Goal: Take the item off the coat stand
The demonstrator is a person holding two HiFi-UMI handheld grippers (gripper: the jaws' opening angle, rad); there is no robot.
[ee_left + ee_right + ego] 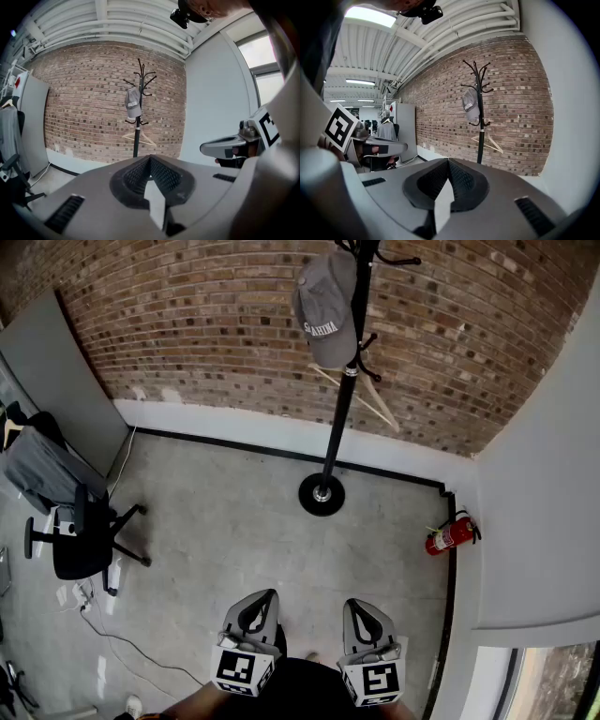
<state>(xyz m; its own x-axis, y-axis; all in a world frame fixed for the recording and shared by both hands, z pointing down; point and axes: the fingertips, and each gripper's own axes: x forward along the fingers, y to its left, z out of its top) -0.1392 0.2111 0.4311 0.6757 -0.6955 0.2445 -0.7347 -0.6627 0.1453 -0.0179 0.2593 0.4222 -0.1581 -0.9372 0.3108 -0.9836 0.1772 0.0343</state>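
A grey cap [328, 310] hangs on an upper hook of the black coat stand [339, 418], which rises from a round base by the brick wall. A wooden hanger [361, 390] hangs lower on the same pole. The cap [132, 104] and stand [137, 126] show far off in the left gripper view, and the cap [470, 106] likewise in the right gripper view. My left gripper [257, 613] and right gripper [366, 620] are held low and side by side, well short of the stand. Both have their jaws shut and hold nothing.
A red fire extinguisher [448, 535] lies on the floor by the right wall. A black office chair [80, 540] with a grey garment [42, 470] stands at the left, with cables [122, 638] on the floor near it. Bare concrete floor [225, 521] lies between me and the stand.
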